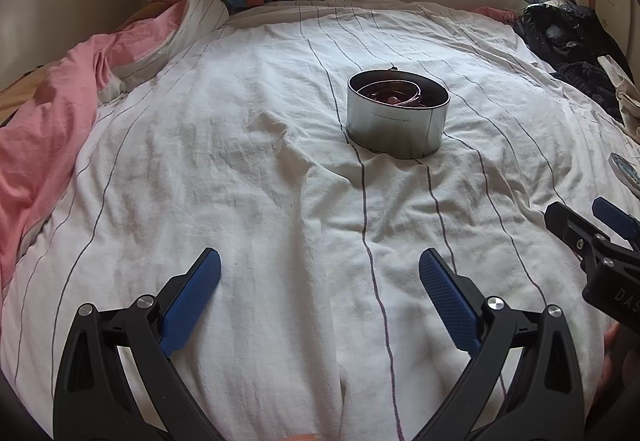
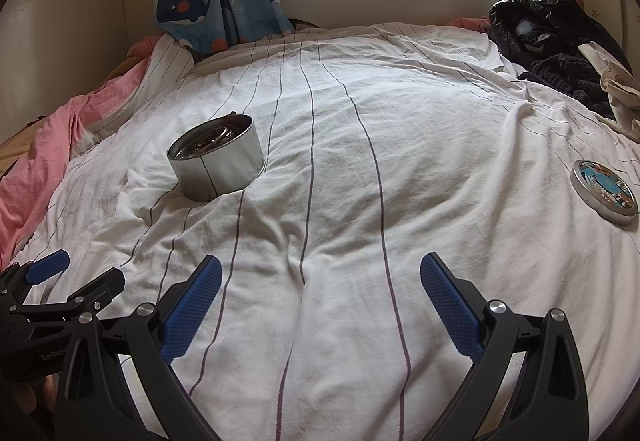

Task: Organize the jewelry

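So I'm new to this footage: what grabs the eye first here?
The open metal tin stands out mid-bed on the striped sheet, with jewelry coiled inside. Its printed lid lies apart, far right. Both the left gripper and the right gripper are open and empty near the bed's near edge.

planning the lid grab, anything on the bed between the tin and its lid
Nothing but bare striped sheet: the right wrist view shows only wrinkled fabric between the open tin and the lid lying flat far right.

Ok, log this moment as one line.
left gripper: open, empty | right gripper: open, empty | tin: uncovered, jewelry inside, on bedsheet | lid: apart, right of tin
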Available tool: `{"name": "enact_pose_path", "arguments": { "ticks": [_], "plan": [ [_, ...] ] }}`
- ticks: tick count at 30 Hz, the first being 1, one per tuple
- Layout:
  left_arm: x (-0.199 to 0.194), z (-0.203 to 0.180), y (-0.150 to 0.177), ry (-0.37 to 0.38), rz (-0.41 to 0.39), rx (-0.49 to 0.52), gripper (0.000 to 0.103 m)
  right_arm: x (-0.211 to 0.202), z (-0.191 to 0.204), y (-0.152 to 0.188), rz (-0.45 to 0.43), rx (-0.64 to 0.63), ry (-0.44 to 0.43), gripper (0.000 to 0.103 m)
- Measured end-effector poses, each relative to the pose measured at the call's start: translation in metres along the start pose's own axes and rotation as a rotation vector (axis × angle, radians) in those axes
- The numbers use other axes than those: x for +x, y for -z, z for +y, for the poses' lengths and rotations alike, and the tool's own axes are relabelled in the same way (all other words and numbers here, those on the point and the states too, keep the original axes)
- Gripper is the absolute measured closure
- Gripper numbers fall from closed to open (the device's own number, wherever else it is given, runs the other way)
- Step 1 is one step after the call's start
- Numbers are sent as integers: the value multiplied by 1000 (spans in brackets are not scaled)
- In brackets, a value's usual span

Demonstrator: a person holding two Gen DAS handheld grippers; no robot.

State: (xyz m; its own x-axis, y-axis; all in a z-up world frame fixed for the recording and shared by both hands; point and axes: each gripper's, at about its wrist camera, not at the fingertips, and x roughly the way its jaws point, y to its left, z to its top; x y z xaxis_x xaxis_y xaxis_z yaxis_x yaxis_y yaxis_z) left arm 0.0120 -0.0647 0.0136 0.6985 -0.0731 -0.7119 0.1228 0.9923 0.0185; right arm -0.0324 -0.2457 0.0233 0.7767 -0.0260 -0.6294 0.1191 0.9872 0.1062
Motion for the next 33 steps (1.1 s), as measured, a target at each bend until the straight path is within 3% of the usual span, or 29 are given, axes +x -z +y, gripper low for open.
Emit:
{"name": "enact_pose_path", "arguments": {
  "ticks": [33],
  "plan": [
    [3,0,0,-12,16,10,7,1,0,-1,3,-3,1,8]
  ]
}}
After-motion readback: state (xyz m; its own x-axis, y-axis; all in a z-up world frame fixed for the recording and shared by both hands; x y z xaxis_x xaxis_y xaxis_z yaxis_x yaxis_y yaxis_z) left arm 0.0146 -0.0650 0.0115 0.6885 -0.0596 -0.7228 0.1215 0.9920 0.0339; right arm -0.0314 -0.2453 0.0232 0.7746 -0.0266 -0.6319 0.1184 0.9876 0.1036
